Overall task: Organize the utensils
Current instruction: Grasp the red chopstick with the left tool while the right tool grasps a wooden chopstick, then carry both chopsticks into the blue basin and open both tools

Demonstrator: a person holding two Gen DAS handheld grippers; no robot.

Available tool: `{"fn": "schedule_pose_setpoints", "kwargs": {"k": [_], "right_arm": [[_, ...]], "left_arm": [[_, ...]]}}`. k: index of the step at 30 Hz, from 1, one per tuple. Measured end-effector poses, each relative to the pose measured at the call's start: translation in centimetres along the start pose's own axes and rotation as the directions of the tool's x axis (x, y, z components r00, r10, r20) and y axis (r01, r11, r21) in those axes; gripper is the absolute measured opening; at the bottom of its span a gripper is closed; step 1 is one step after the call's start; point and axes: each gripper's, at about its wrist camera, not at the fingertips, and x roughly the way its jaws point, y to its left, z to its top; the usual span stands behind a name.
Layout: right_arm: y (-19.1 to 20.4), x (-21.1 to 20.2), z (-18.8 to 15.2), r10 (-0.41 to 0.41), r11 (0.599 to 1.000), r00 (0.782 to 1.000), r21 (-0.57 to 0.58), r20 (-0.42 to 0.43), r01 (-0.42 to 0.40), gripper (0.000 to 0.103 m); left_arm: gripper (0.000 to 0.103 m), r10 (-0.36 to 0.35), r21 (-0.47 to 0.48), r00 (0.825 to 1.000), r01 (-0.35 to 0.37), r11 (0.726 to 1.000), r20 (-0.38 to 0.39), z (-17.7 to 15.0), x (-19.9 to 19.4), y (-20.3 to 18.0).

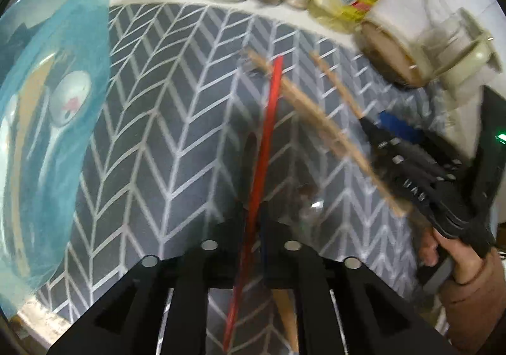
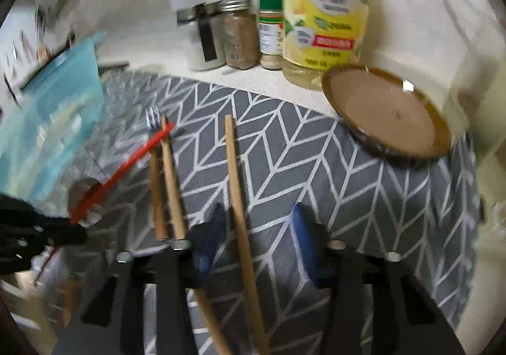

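Utensils lie spread on the grey chevron mat [image 2: 284, 140], the landmark here. Off its left edge stands a blue bin [image 1: 47, 102], blurred, with what looks like a spoon inside. Just right of the bin, over the mat's left part, the left gripper [image 1: 254, 222] is clenched on a red stick [image 1: 268, 121], thin and rigid, probably a plastic chopstick or straw; it is light and likely slick, so a hold near mid-length should keep it from pivoting. A fork [image 2: 154, 117] rests next to it, tines toward the mat's far edge, beside two short wooden handles [image 2: 172, 184]. At mat centre lies a long wooden utensil [image 2: 237, 184], stiff and light, with a grain that should grip well. The right gripper [image 2: 257, 228] hovers spread wide astride it, blue pads [image 2: 300, 228] clear of the wood on both sides. Right of that, on the mat's far right corner, sits a brown plate [image 2: 389, 114]. Jars and a yellow bottle [image 2: 325, 16] stand beyond the mat.
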Motion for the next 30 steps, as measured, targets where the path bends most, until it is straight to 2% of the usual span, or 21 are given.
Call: {"fn": "schedule_pose_setpoints", "kwargs": {"k": [1, 2, 3, 5, 8, 11, 14, 16, 19, 21, 23, 24, 25, 27, 28, 30], "right_arm": [[0.3, -0.1, -0.2, 0.002, 1.000, 1.000, -0.020, 0.006, -0.002, 0.019], [0.4, -0.3, -0.4, -0.006, 1.000, 1.000, -0.026, 0.004, 0.007, 0.008], [0.4, -0.5, -0.5, -0.016, 1.000, 1.000, -0.024, 0.000, 0.016, 0.007], [-0.3, -1.0, -1.1, -0.010, 1.000, 1.000, 0.027, -0.008, 0.010, 0.007], [-2.0, -1.8, -2.1, 0.050, 0.988, 0.999, 0.144, -0.009, -0.048, 0.007], [-2.9, -2.3, -2.9, 0.096, 0.970, 0.995, 0.226, -0.008, -0.092, 0.007], [-2.9, -2.9, -3.4, 0.093, 0.967, 0.996, 0.240, -0.006, -0.088, 0.007], [-2.8, -2.9, -3.9, 0.091, 0.966, 0.996, 0.244, -0.011, -0.085, 0.007], [-2.5, -3.0, -4.0, 0.093, 0.966, 0.996, 0.245, -0.009, -0.088, 0.007], [-2.4, -3.0, -3.9, 0.089, 0.968, 0.996, 0.236, -0.010, -0.084, 0.007], [-2.3, -3.1, -3.9, 0.091, 0.969, 0.996, 0.231, -0.011, -0.086, 0.007], [-2.3, -3.0, -3.9, 0.093, 0.969, 0.996, 0.230, -0.011, -0.088, 0.007], [-2.2, -3.0, -3.9, 0.092, 0.970, 0.996, 0.226, -0.011, -0.087, 0.007], [-2.2, -3.1, -4.0, 0.096, 0.969, 0.995, 0.229, -0.009, -0.092, 0.007], [-2.2, -3.1, -4.0, 0.101, 0.968, 0.995, 0.233, -0.008, -0.097, 0.007], [-2.5, -3.2, -3.9, 0.123, 0.959, 0.992, 0.259, 0.002, -0.119, 0.007]], "left_arm": [[0.026, -0.006, -0.002, 1.000, 0.006, 1.000, 0.003, 0.0, 0.0, 0.0], [0.036, -0.007, -0.005, 1.000, 0.007, 1.000, 0.007, -0.2, -0.2, 0.0], [0.038, 0.000, -0.004, 1.000, 0.000, 1.000, 0.016, -0.4, -0.6, 0.1], [0.038, 0.012, -0.002, 1.000, -0.012, 1.000, 0.017, -0.8, -1.1, 0.5], [0.038, 0.019, 0.005, 1.000, -0.019, 1.000, 0.000, -1.4, -1.1, 1.0], [0.037, 0.056, 0.011, 0.998, -0.056, 0.998, -0.005, -1.4, -0.9, 0.8], [0.037, 0.060, 0.036, 0.996, -0.062, 0.997, 0.064, -1.2, -2.4, -0.2], [0.037, 0.053, 0.080, 0.995, -0.060, 0.995, 0.084, -0.3, -2.5, -1.4], [0.037, 0.084, 0.132, 0.989, -0.100, 0.986, 0.123, 1.6, -0.9, -2.8], [0.037, 0.117, 0.159, 0.986, -0.135, 0.978, 0.117, 3.0, 0.9, -3.2], [0.034, 0.136, 0.182, 0.985, -0.154, 0.971, 0.108, 3.7, 2.1, -3.7], [0.026, 0.152, 0.211, 0.981, -0.175, 0.962, 0.125, 3.9, 2.4, -4.2], [0.010, 0.140, 0.231, 0.983, -0.165, 0.959, 0.119, 4.0, 2.5, -4.5], [0.006, 0.105, 0.212, 0.991, -0.119, 0.970, 0.078, 4.3, 2.5, -4.5], [0.006, 0.043, 0.181, 0.998, -0.050, 0.982, 0.045, 4.4, 2.3, -4.2], [0.006, 0.016, 0.148, 0.999, -0.023, 0.989, 0.050, 4.2, 1.5, -3.7]]}}
